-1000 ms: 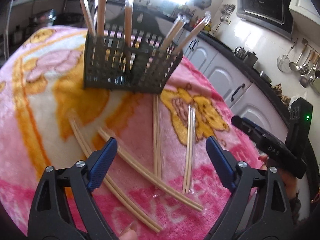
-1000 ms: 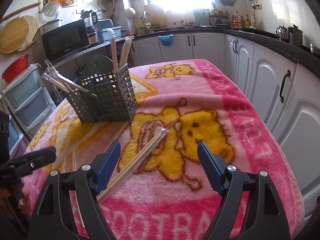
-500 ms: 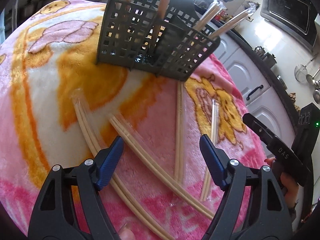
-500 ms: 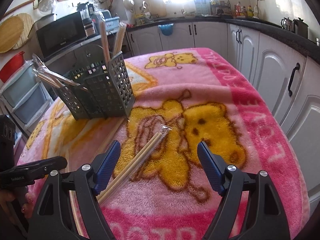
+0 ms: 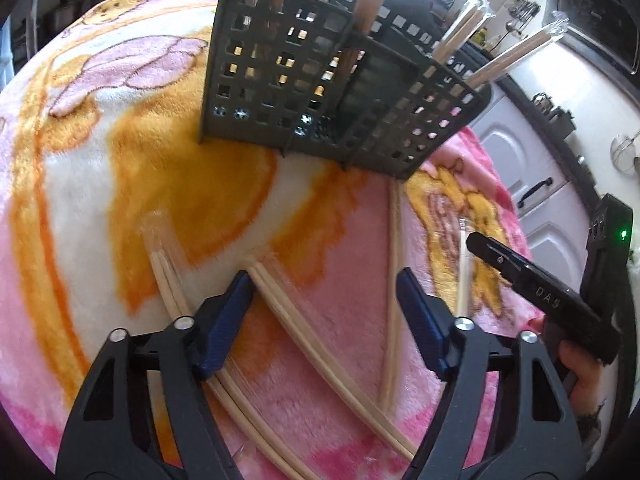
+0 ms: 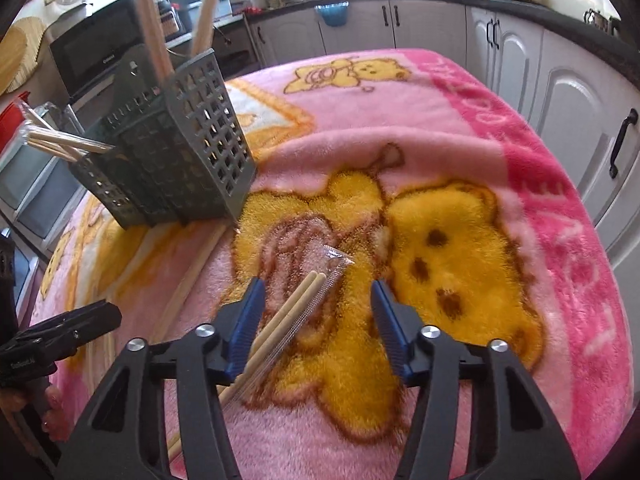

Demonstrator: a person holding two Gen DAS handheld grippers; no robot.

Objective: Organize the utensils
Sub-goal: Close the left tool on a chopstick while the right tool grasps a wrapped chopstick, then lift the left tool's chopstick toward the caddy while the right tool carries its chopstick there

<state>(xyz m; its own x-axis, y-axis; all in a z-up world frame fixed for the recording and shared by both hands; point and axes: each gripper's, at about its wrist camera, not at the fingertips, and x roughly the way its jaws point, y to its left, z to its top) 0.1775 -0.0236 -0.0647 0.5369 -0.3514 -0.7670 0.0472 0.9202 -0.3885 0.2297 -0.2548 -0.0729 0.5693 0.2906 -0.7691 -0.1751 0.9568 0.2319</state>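
both grippers (image 5: 324,300) (image 6: 318,312) apart, r view only: wrapped chopsticks (image 6: 296,304) (clear sleeve), caddy (image 5: 320,92) behind

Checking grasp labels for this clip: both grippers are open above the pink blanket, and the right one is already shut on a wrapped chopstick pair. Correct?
Not quite. The right gripper is open too: in the right wrist view the wrapped chopstick pair lies on the blanket between its spread jaws, ungripped. The left gripper is open as stated.

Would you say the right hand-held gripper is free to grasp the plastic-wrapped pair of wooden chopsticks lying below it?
Probably yes: the right hand-held gripper is open, with the wrapped chopsticks between its fingers and nothing on top.
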